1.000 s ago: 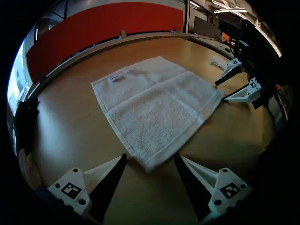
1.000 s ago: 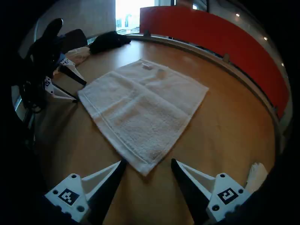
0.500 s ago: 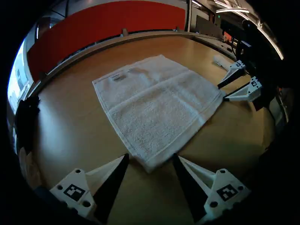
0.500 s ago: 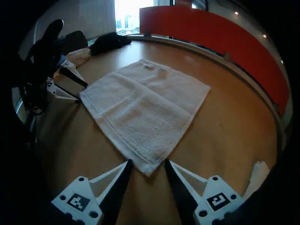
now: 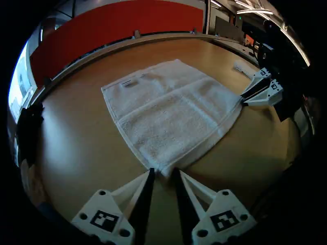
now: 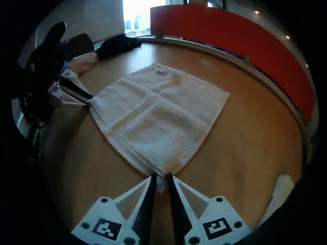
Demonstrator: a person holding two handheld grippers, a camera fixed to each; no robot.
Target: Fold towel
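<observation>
My left gripper (image 5: 162, 174) is closed down to a narrow slot and pinches the nearest corner of the towel (image 5: 171, 114). My right gripper (image 6: 160, 179) is closed just as tightly on the next corner along the same edge. The rest of the towel lies spread flat on the wooden counter (image 5: 77, 139), with its small label (image 5: 128, 83) near the far edge. The step in hand looks like lifting this held edge and carrying it over to the far one. My main worry is how little cloth I have: each gripper holds only the very tip of a corner, and thick terry can slide out once the towel's weight hangs from it. I cannot tell whether the corners are one layer or several, so I may hold only the top layer and leave the rest behind. If I pull forward before lifting, the whole towel could slide on the smooth counter and the far edge would move out of line. If one hand rises or travels faster than the other, the fold will come down skewed, with the corners not matching.
</observation>
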